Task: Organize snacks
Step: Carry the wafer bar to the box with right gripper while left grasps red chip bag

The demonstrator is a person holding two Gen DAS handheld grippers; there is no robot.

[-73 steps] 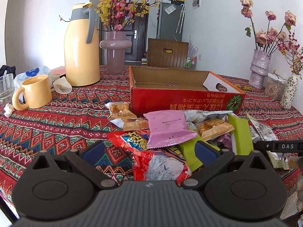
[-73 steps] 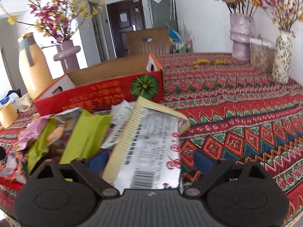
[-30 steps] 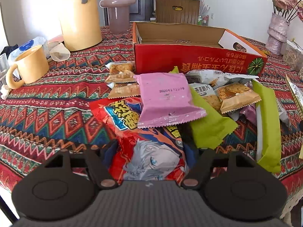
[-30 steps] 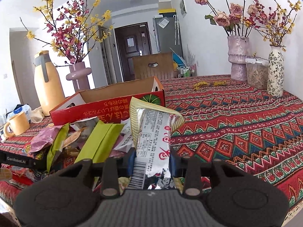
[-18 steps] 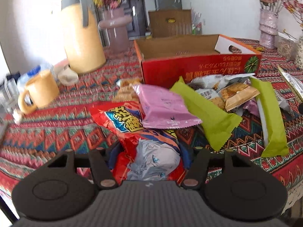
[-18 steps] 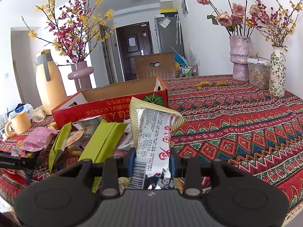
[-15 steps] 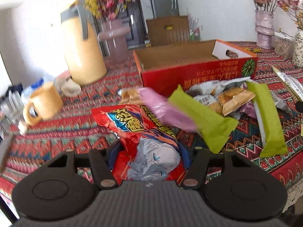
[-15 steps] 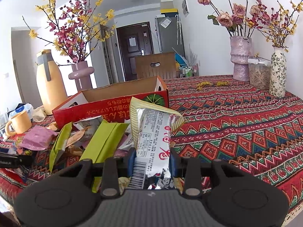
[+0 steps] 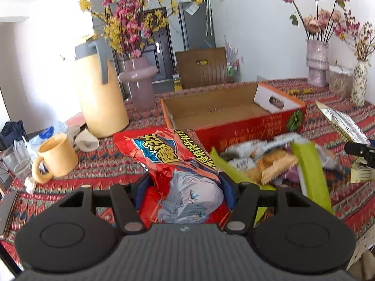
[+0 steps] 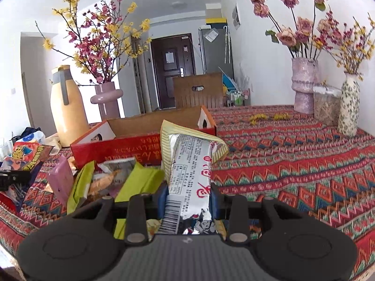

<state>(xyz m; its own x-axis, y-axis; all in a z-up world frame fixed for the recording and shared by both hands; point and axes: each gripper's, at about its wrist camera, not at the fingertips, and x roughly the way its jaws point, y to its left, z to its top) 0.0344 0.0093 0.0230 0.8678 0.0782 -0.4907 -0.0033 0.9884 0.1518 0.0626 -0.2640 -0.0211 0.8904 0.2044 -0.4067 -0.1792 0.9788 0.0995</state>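
My left gripper (image 9: 184, 188) is shut on a red snack bag (image 9: 168, 154) with a cartoon face, held up off the patterned cloth. Behind the bag stands an open red cardboard box (image 9: 253, 133), its inside bare. My right gripper (image 10: 189, 197) is shut on a silver and yellow striped packet (image 10: 189, 161), raised in front of the same box (image 10: 131, 149). Between the two grippers lies a heap of snacks: green packets (image 10: 138, 182), a pink packet (image 10: 61, 180) and an orange biscuit packet (image 9: 274, 164). In the right wrist view the red bag (image 10: 25, 157) shows at the far left.
A yellow thermos jug (image 9: 98, 93), a yellow mug (image 9: 56, 157), a glass (image 9: 14, 161) and a pink vase (image 9: 138, 82) stand at the left and back. Two flower vases (image 10: 304, 86) (image 10: 349, 107) and a jar (image 10: 325, 105) stand at the far right. Patterned cloth (image 10: 293, 164) covers the table.
My left gripper has closed on the red bag and raised it off the cloth. The pink packet slid off it into the heap. The right gripper and its packet kept still.
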